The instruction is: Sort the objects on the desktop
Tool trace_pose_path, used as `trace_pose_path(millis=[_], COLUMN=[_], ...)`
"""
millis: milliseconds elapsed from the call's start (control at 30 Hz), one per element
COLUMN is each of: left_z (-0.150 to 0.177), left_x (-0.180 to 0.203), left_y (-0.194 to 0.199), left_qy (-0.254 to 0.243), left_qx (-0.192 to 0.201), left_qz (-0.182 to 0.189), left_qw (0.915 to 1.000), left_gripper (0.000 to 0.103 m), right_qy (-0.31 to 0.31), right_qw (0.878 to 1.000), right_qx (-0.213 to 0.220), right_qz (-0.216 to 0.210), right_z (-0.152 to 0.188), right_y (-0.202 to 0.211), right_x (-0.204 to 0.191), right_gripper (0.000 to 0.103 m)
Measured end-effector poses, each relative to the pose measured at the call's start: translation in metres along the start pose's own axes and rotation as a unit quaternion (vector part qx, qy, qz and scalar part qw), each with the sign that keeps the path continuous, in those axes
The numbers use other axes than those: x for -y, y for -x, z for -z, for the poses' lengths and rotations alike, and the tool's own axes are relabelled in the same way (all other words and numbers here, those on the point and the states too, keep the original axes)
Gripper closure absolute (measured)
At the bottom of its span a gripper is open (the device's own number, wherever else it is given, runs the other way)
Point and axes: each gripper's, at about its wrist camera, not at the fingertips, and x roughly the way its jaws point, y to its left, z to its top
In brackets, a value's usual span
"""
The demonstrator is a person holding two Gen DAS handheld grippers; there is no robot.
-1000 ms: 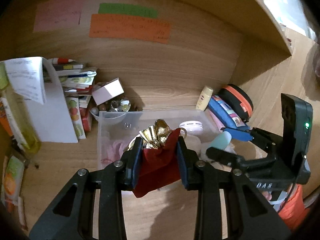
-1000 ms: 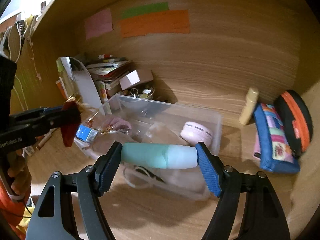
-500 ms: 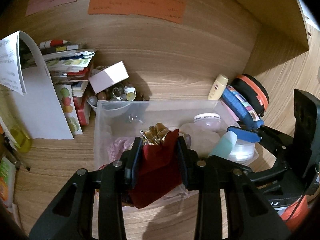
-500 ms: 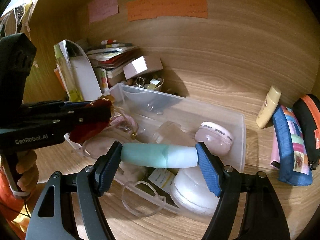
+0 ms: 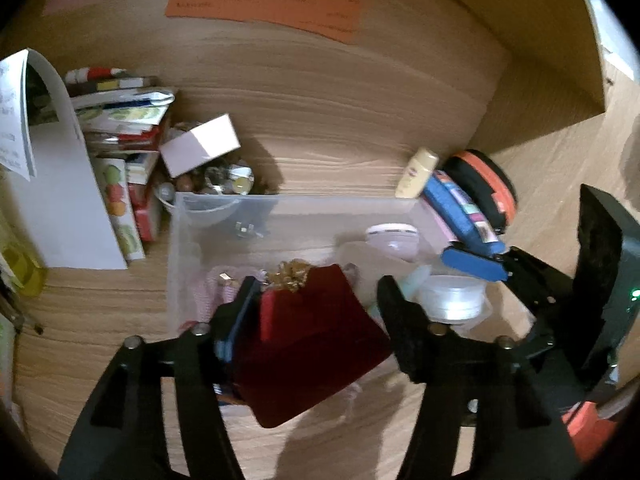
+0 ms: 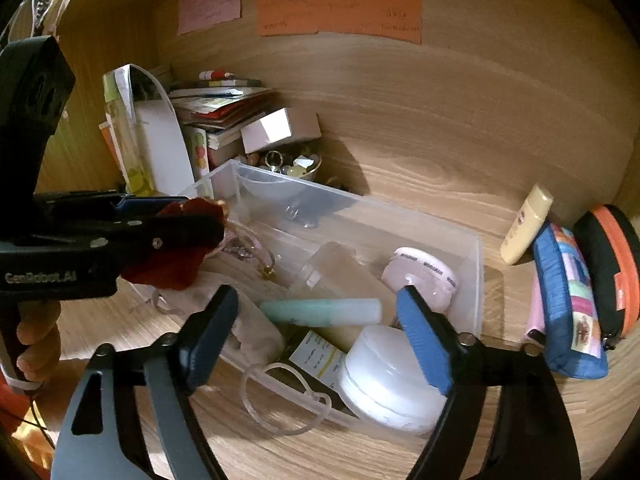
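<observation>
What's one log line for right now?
left gripper: jaws opening, red pouch between | right gripper: jaws opening, teal tube loose over clear bin

Home desk nook (image 6: 440, 128), cluttered

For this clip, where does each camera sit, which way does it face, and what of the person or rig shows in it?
Left wrist: on the left gripper, looking down over the clear bin toward the wooden back wall; its opening jaws flank a red pouch; the right gripper shows at right.
Right wrist: on the right gripper, looking down into the bin; its opening jaws stand clear of a teal tube; the left gripper and a hand show at left.
Both share the bin, pouch and orange note.
</observation>
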Motion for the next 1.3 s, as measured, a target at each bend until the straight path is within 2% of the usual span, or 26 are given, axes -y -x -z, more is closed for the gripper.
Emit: trace_pose_path(millis=[133,233,400,500,733,867,1067,1300], left_z=[0.000,0.001,0.009,0.017,0.041,0.057,0.074,0.090], left_x=[0.006,0.011,0.022,0.028,0.043,0.049,0.047,0.057], left_y=[0.011,0.024,0.050,0.062,0.090,0.102,0.103,0.103], left_qy=[-0.005,-0.010,-0.022,-0.032,-0.049,-0.051,-0.030,-0.029], left_qx=[0.011,0.025,0.055,0.064,0.095,0.118,0.112,0.120], left_qz=[-0.006,-0.009,-0.048,-0.067,-0.109,-0.140,-0.165,-0.198], left_qw=[0.9999,0.9996,0.9971,0.9952,0.9883,0.9818,0.9795,0.9725], left_gripper=[0.039,0.030,0.007,0.007,0.007,0.007,0.007,0.007], right_qy=[0.000,-0.001,-0.012,-0.018,-0.025,-0.034,-0.040,-0.050], right_qw=[1.000,1.000,0.999,0.999,0.997,0.996,0.994,0.992], right_qx=[0.006,0.010,0.018,0.026,0.059,0.068,0.081,0.099], right_qz=[0.010,0.016,0.025,0.029,0.042,0.043,0.060,0.068], right_z=[-0.001,-0.001,0.005,0.010,0.027,0.038,0.053,0.069], right_y=[0.008,0.017,0.037,0.050,0.087,0.104,0.122,0.135], right_x=[-0.001,-0.003,-0.003,-0.004,-0.008,-0.011,-0.018,-0.030], right_gripper=[0.021,0.020,0.014,0.007,0.000,0.000,0.000,0.000])
